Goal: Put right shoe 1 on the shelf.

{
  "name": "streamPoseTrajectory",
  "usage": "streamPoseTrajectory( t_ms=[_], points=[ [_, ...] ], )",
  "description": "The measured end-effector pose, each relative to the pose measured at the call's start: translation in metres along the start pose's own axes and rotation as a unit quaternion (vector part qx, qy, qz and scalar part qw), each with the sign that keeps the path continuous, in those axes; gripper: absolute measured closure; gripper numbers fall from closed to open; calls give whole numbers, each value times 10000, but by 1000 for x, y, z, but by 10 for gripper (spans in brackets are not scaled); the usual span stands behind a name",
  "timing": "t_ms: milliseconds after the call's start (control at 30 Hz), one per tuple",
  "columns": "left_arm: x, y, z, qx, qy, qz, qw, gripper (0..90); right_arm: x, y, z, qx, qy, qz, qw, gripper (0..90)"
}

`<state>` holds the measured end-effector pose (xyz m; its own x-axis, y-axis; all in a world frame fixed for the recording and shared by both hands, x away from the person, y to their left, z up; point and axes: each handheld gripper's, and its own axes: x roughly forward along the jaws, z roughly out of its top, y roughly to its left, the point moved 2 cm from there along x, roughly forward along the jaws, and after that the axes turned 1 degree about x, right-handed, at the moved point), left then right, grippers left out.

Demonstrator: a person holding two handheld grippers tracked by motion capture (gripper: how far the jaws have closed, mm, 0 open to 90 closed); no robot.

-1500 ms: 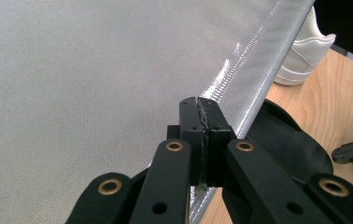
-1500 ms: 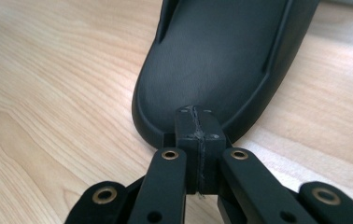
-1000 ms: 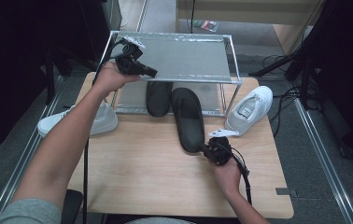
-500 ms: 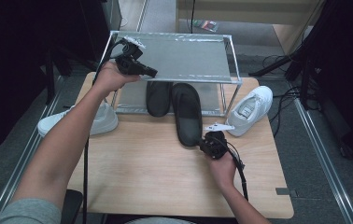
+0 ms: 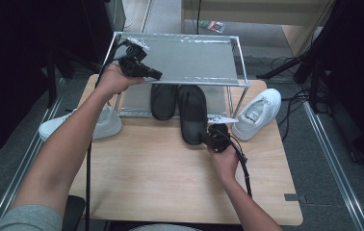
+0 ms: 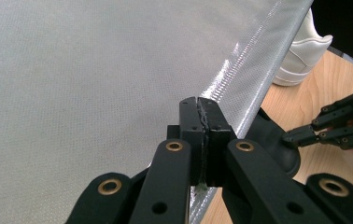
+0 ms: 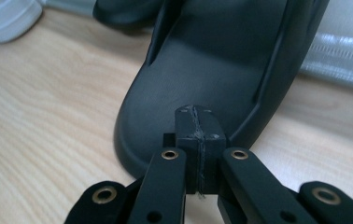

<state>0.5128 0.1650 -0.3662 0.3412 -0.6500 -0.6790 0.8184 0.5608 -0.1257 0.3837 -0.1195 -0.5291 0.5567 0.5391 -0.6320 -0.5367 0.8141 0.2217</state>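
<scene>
Two black slippers lie side by side, toes under a low metal rack (image 5: 185, 57). The left slipper (image 5: 162, 98) sits mostly beneath the shelf. The right slipper (image 5: 192, 108) sticks out onto the wooden table, heel toward me. My right gripper (image 5: 204, 139) is shut, its tip pressed against that heel; in the right gripper view the closed pads (image 7: 196, 114) sit over the heel rim of the slipper (image 7: 212, 60). My left gripper (image 5: 158, 76) hovers shut above the rack's front left corner, jaws (image 6: 201, 105) pressed together over the grey shelf mat (image 6: 95, 70).
A white sneaker (image 5: 258, 113) lies right of the rack at the table's edge. Another white sneaker (image 5: 98, 126) rests at the left edge. Bare wooden table (image 5: 161, 178) stretches toward me. Cables trail on the floor to the right.
My right gripper has moved forward toward the rack, and the right slipper has slid with it, straightening and going farther under the shelf. The left gripper has stayed put.
</scene>
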Motion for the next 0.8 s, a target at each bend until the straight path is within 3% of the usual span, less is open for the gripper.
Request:
streamPoseTrajectory(
  t_ms=[200, 567, 667, 800],
  points=[
    [0, 0, 0, 4, -2, -1, 10000, 900, 2, -2, 7, 90, -95, -19, 9999, 900],
    [0, 0, 0, -12, 15, 3, 10000, 900, -9, 2, 9, -23, -175, 40, 9998, 900],
    [0, 0, 0, -54, 10, -20, 10000, 900, -16, 5, 7, -80, -120, 90, 9999, 900],
    [0, 1, 0, -68, -18, -37, 10000, 900, -23, 12, -9, -190, 93, 166, 9996, 900]
  ],
)
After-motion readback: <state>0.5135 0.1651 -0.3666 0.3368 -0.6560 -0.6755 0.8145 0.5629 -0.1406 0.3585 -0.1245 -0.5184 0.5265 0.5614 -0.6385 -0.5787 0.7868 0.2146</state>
